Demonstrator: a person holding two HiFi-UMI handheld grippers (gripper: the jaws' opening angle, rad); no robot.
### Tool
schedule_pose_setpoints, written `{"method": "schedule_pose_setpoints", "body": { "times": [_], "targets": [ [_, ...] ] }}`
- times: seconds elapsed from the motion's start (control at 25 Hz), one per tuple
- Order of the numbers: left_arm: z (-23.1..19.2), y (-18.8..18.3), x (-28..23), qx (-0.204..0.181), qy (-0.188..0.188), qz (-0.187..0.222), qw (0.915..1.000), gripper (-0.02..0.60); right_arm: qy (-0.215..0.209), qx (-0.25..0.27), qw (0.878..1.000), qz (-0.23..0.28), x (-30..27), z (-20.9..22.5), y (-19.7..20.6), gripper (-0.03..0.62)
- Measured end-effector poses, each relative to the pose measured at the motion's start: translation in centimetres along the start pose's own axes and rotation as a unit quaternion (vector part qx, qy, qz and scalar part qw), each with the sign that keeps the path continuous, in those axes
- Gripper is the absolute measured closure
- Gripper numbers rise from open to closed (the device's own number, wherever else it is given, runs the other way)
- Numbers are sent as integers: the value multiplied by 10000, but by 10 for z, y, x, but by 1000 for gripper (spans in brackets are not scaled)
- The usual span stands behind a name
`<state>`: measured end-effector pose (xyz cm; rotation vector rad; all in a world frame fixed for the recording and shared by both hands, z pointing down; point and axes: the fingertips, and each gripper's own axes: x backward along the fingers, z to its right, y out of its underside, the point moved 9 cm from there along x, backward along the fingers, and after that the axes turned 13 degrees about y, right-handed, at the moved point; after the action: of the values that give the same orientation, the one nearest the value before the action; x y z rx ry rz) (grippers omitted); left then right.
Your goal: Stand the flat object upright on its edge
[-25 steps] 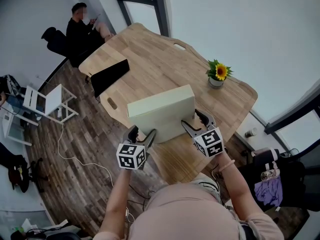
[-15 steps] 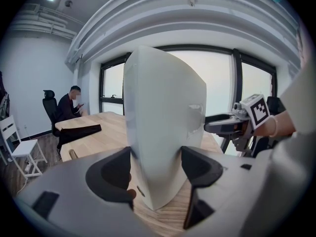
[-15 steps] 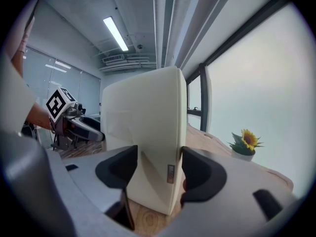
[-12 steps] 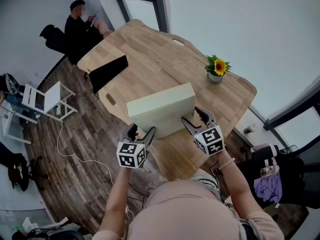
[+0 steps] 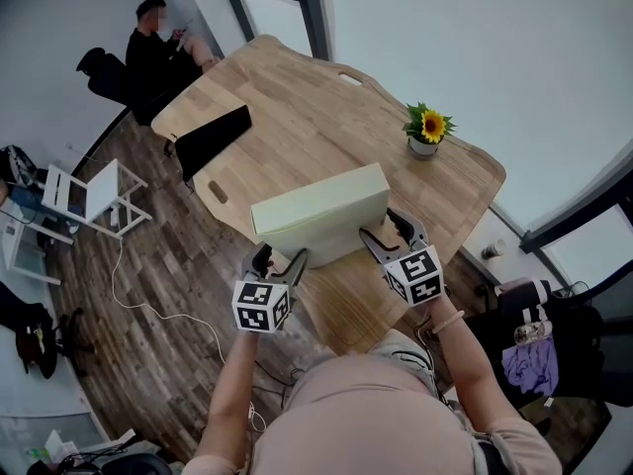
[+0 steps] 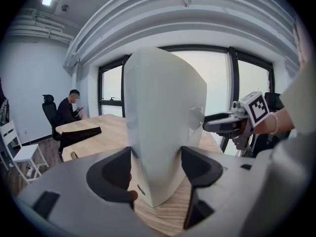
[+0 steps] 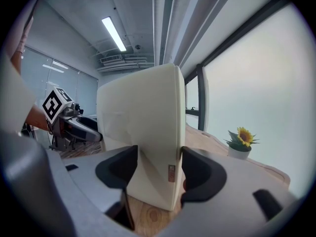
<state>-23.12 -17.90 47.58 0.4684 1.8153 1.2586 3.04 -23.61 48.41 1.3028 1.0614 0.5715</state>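
Cream-coloured and slab-shaped, the flat box (image 5: 318,216) stands upright on one long edge near the front of the wooden counter (image 5: 297,107), its narrow face turned up and a broad face turned toward the person holding it. The left hand-held gripper (image 5: 277,262) is clenched on the box's left end: in the left gripper view both dark pads press against the box (image 6: 163,122) from either side, and its lower corner meets the wood just in front of them. The right hand-held gripper (image 5: 384,231) grasps the opposite end in the same way; in the right gripper view the box (image 7: 143,132) fills the gap between the widely spread jaws, both touching it, and a small brown label (image 7: 171,173) sits low on its near edge. Each gripper can be seen from the other's camera, at the far end of the box (image 6: 232,125) (image 7: 74,125). Farther back on the counter, well apart from the box, a potted sunflower (image 5: 427,132) stands at the right edge and a black wedge-shaped object (image 5: 213,139) lies at the left edge. Beyond the counter a person (image 5: 158,52) sits in a dark chair, and a white chair (image 5: 89,196) stands on the wood-plank floor (image 5: 168,295).
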Motion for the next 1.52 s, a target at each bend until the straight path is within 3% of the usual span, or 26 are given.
{"method": "schedule_pose_setpoints", "body": {
  "times": [0.64,1.52],
  "targets": [
    [10,-1,8,83,-262,104,9996,282,-60,-82,9999,53,8,6,1,316],
    [34,21,33,742,-1206,129,9898,284,-401,-229,9983,348,29,13,15,384]
  ]
}}
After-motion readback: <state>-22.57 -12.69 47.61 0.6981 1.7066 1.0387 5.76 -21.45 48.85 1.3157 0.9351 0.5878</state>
